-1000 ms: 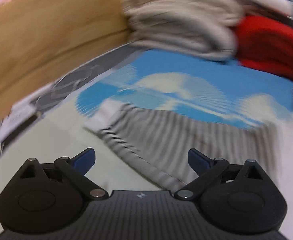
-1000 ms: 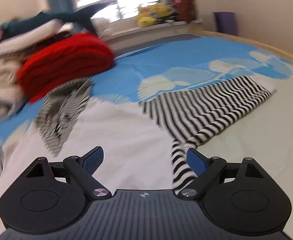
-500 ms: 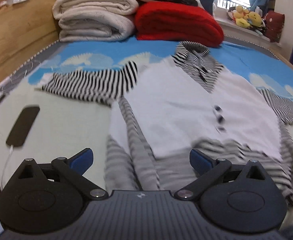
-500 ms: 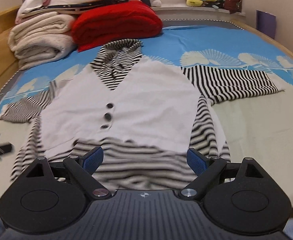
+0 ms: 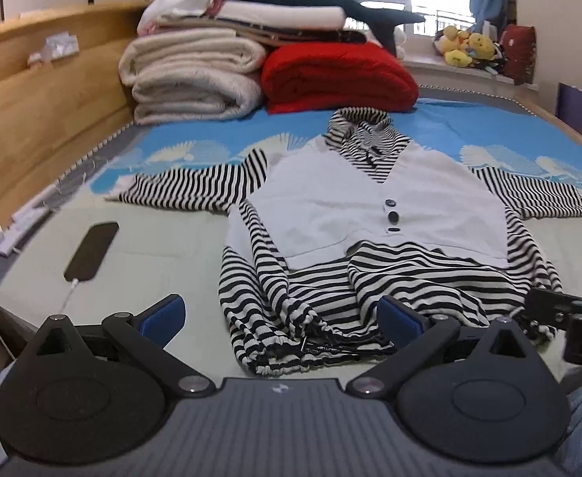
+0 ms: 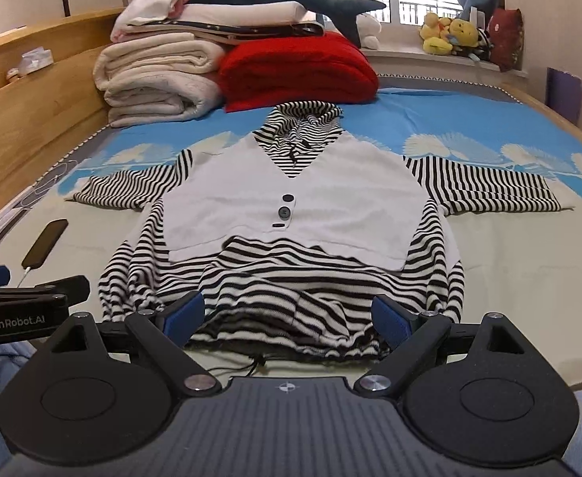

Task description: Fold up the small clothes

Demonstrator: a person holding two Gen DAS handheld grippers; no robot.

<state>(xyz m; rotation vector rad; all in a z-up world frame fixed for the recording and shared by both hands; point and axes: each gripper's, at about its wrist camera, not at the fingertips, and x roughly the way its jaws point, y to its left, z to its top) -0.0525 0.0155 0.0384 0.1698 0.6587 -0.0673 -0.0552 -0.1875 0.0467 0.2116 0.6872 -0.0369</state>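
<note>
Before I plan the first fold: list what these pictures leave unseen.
- Striped-and-white hooded top: near hem hidden behind the right tool, right wrist view.
- Its right sleeve: end cut by the picture edge, left wrist view.
- Black phone: cable's far end hidden behind the left tool.

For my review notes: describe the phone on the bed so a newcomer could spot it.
Start at the bed; left of the striped top lies a dark phone near the edge. Unlike its fabric neighbours, it is a flat slab with a white cable plugged in.
</note>
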